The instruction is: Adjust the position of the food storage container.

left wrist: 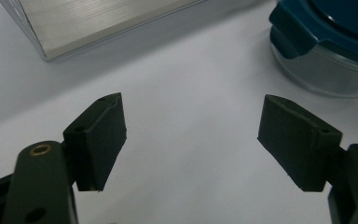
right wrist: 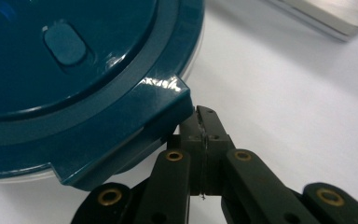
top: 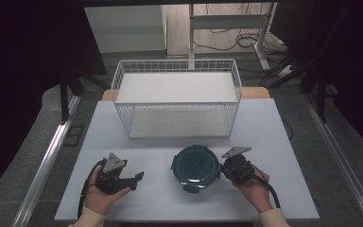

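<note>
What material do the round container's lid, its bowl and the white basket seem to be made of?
Lid: likely hard teal plastic, glossy, with sharp glints at its latch.
Bowl: clear, see-through wall; glass or plastic, cannot tell.
Basket: thin wire grid, apparently white-coated metal.

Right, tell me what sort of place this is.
Probably a lab or recording workspace: a plain white table bearing a wire basket, loose cables on the floor beyond, and dark curtains at the sides.

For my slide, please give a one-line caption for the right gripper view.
Right gripper, shut, beside a latch tab of the round teal container lid on the white table.
</note>
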Available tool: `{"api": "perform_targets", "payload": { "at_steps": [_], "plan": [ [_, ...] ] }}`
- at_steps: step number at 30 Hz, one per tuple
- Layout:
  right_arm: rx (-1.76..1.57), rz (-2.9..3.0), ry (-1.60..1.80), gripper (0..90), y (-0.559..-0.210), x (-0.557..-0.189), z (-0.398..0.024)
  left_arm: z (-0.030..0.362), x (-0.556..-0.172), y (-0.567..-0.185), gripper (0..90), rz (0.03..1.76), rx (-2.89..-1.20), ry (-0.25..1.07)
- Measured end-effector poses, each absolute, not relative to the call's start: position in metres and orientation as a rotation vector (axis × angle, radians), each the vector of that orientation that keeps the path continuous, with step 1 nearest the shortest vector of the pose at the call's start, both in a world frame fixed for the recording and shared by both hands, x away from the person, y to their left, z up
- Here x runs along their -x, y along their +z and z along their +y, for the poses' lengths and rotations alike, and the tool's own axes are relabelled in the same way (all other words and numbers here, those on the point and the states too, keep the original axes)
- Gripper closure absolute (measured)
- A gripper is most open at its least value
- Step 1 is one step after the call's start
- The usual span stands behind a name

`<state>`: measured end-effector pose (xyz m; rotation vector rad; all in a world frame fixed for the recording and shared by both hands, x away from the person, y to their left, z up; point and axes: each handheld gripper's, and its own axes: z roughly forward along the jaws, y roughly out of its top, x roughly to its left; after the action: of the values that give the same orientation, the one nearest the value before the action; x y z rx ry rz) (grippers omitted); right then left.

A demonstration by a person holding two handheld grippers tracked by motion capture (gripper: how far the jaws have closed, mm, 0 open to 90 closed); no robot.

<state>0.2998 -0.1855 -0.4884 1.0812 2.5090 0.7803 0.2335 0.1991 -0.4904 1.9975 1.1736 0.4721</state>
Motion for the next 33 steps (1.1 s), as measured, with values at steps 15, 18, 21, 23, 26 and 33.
{"api": "perform_targets", "payload": {
  "at_steps": [15,18,21,23,26,33],
  "plan": [
    [-0.975,2.537,0.798,90.0,-0.498,-0.305,-0.139,0.201,-0.234,-0.490,22.9,1.176,-1.993,0.474],
    [-0.934,2.519,0.787,90.0,-0.500,-0.305,-0.131,0.202,-0.234,-0.490,22.9,1.183,-1.994,0.475],
    [-0.928,2.508,0.797,90.0,-0.501,-0.308,-0.128,0.201,-0.233,-0.490,22.9,1.181,-1.992,0.480],
    [-0.927,2.514,0.805,90.0,-0.501,-0.309,-0.129,0.200,-0.233,-0.489,22.9,1.172,-1.996,0.484],
    [-0.950,2.503,0.834,90.0,-0.495,-0.308,-0.135,0.204,-0.233,-0.489,22.9,1.191,-1.986,0.497],
    [-1.078,2.390,0.986,90.0,-0.478,-0.292,-0.180,0.210,-0.233,-0.489,22.8,1.202,-1.974,0.487]
  ]
}}
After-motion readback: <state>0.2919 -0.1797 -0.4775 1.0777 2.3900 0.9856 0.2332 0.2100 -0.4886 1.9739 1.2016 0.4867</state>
